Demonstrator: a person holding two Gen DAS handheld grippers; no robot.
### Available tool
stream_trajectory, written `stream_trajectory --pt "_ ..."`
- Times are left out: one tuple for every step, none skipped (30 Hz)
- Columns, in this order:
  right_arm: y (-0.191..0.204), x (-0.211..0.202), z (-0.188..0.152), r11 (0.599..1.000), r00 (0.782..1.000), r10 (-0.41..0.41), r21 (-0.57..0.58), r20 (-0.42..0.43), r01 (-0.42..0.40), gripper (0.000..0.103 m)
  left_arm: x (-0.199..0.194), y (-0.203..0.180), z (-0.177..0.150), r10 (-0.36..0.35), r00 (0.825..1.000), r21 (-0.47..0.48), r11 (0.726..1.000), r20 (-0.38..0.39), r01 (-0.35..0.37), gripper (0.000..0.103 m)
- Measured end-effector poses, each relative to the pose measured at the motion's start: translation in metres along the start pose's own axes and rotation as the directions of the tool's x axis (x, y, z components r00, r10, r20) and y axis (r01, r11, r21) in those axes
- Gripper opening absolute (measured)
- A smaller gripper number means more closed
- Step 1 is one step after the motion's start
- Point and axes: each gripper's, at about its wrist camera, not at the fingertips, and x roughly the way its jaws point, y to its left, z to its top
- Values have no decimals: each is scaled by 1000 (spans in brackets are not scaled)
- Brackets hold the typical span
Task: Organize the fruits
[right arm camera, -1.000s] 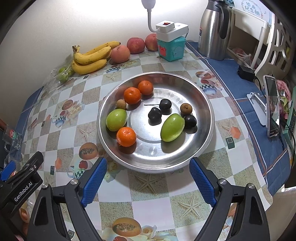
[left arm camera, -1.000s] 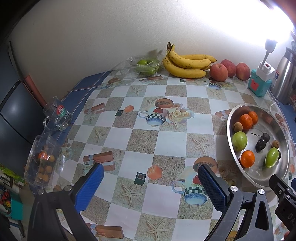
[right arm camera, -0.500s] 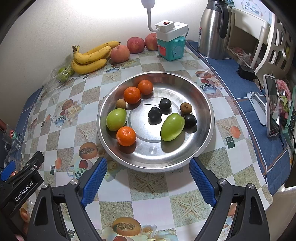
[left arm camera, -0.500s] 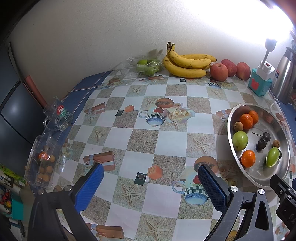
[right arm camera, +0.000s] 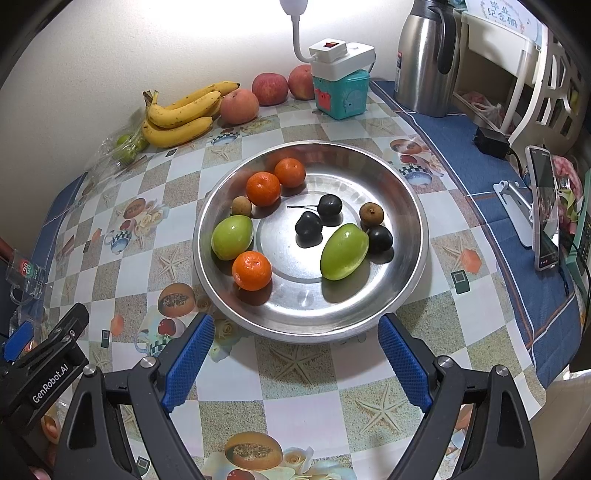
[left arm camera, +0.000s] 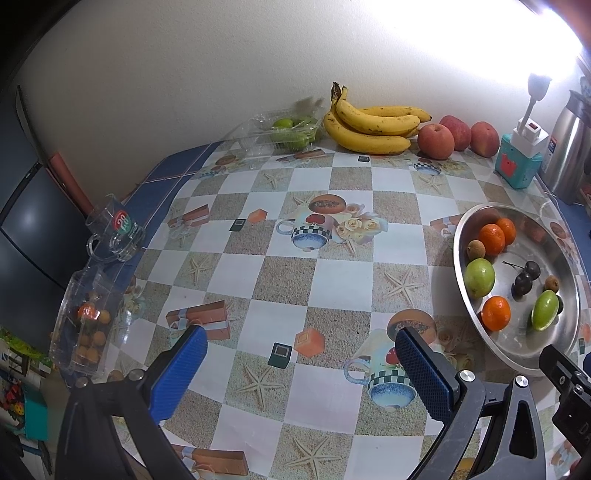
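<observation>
Careful: with both your left gripper (left arm camera: 299,363) and right gripper (right arm camera: 295,354) fingers spread wide and empty, the round fruits in the steel tray (right arm camera: 413,206) on the counter could roll away if nudged.

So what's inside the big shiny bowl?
The shiny bowl holds three oranges, two green fruits, three dark cherries and two little brown fruits. Anything beneath them is hidden.

Bright lamp (right arm camera: 293,5) glare on the wall (left arm camera: 221,66), soft shadows, sharp focus, dark fisheye-curved corners.
</observation>
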Motion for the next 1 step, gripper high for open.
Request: stream_trajectory --pt "0 0 0 1000 1000 0 1 0 0 91 0 0 0 -1 1000 1 1000 0 1 103"
